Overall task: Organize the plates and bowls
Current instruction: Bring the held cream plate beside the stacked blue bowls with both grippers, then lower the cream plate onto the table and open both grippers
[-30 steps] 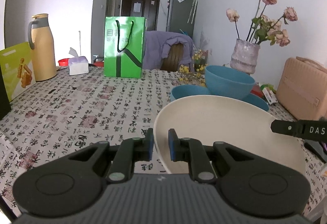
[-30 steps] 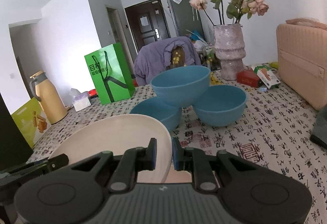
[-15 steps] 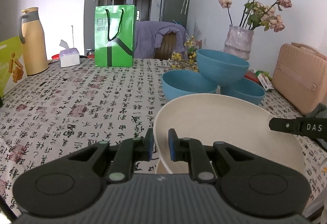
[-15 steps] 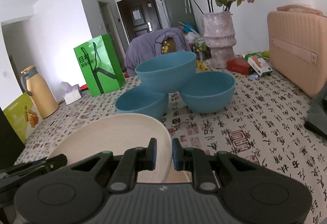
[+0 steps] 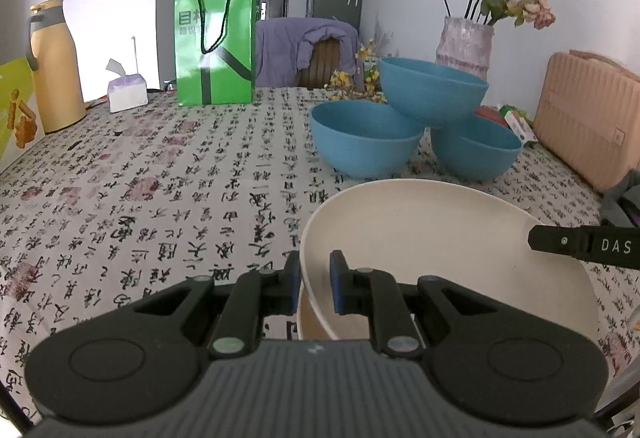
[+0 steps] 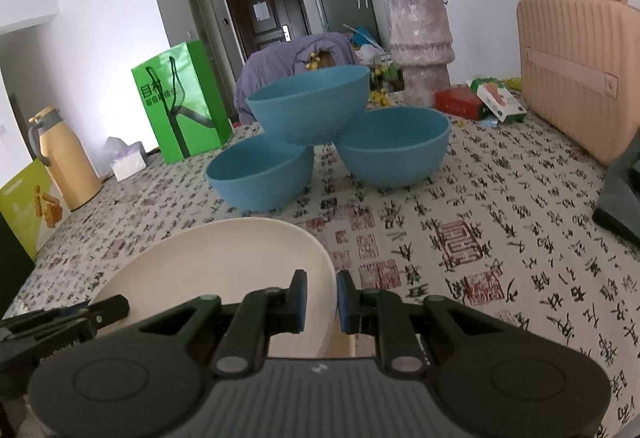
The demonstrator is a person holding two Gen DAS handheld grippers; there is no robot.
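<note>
left gripper (image 5: 315, 280): clamped on the left rim of the cream plate (image 5: 440, 238), one blue pad outside the rim, one inside
right gripper (image 6: 321, 300): clamped on the plate's right rim, pads either side of the edge; its black finger shows at the right edge of the left wrist view
cream plate: held between both grippers, near edge of the table, tilted slightly; in the right wrist view (image 6: 224, 258) it fills the lower left
under plate: a tan/cream surface shows just below it by the left gripper; cannot tell what it is or if the plate touches it
blue bowls: three, beyond the plate, well apart from it. Two sit on the tablecloth (image 5: 180, 198) side by side, left bowl (image 5: 362, 140) and right bowl (image 5: 476, 150); top bowl (image 5: 432, 94) rests across their rims, tilted
tablecloth: white, black calligraphy and red seal print
green bag (image 5: 216, 42): upright, far side of table
thermos (image 5: 56, 66): tan, far left, upright
tissue box (image 5: 128, 94): between thermos and bag
vase (image 5: 464, 44): behind bowls, dried roses in it
pink case (image 5: 588, 122): right side, upright
chair: at the far end, purple garment (image 5: 300, 46) draped over it
</note>
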